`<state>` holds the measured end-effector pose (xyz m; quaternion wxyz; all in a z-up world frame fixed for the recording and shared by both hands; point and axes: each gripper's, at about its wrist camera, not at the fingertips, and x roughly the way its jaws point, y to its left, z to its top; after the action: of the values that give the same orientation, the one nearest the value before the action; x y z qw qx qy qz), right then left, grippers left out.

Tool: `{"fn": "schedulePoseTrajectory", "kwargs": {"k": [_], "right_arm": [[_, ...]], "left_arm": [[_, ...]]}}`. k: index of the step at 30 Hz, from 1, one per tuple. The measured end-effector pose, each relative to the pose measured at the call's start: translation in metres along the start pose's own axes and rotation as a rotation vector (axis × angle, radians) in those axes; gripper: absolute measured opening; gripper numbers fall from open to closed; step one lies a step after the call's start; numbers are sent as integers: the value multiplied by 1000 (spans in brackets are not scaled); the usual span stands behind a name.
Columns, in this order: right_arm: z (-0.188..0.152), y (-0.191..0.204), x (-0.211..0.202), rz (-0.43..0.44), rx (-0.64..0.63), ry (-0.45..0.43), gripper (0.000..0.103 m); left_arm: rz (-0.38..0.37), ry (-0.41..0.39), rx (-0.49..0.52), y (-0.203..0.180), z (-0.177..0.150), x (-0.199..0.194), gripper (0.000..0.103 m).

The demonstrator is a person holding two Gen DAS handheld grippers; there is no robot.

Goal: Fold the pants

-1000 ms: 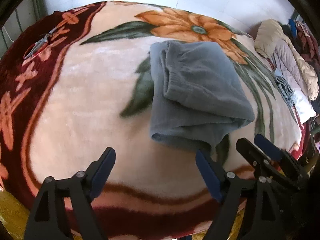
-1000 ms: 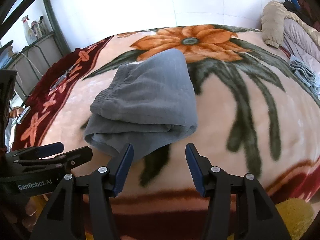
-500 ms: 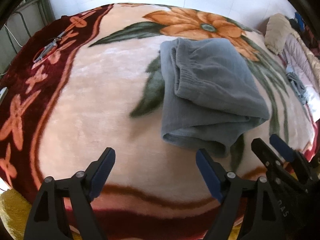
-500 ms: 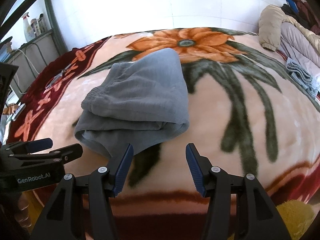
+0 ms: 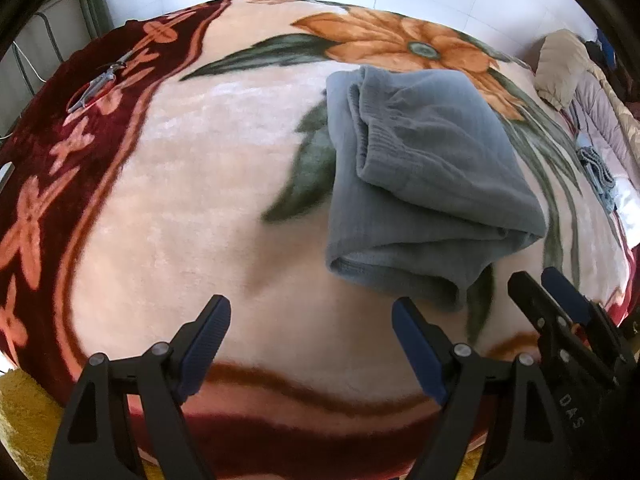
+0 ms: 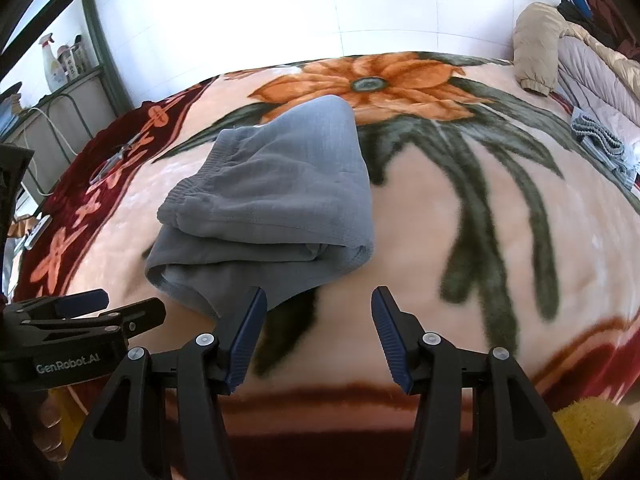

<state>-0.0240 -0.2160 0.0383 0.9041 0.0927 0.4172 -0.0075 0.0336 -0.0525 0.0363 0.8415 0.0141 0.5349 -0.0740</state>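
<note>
Item 1, scissors (image 5: 99, 84): I log a metal pair lying on the dark red border of the blanket (image 5: 168, 200), far left and well apart from the garment.

Item 2, left gripper (image 5: 310, 344): I hold it low at the near edge of the blanket, pointing toward the far wall. Its blue-padded fingers (image 5: 204, 338) are spread wide with nothing between them; released. The right-hand finger tip sits just short of the garment's near hem, and I cannot tell whether it touches.

Item 3, pants (image 5: 420, 196): grey, folded into a compact stack near the middle of the blanket, just in front of the orange flower (image 5: 404, 46). The long axis runs from the near edge toward the flower. The gathered waistband lies on top, facing left; the thick fold faces right; the open hem of the lower layer points toward me.

Item 4, right gripper (image 6: 318, 332): held level and low beside the left one, aimed the same way. Fingers (image 6: 390, 334) parted and holding nothing; the left finger tip overlaps the near right corner of the pants in the right wrist view, contact uncertain.

Item 5, beige jacket (image 6: 536, 52) and other clothing: piled at the far right edge of the bed, well apart from the pants.
</note>
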Motion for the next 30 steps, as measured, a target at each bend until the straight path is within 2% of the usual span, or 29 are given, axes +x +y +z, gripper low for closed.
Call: {"fn": "schedulePoseTrajectory", "kwargs": {"k": [17, 30], "right_arm": [[0, 0, 4, 20, 18, 0, 56], [-2, 2, 5, 19, 18, 4, 56]], "left_arm": [[-11, -13, 55, -15, -1, -5, 86], [-24, -21, 56, -16, -2, -6, 86]]}}
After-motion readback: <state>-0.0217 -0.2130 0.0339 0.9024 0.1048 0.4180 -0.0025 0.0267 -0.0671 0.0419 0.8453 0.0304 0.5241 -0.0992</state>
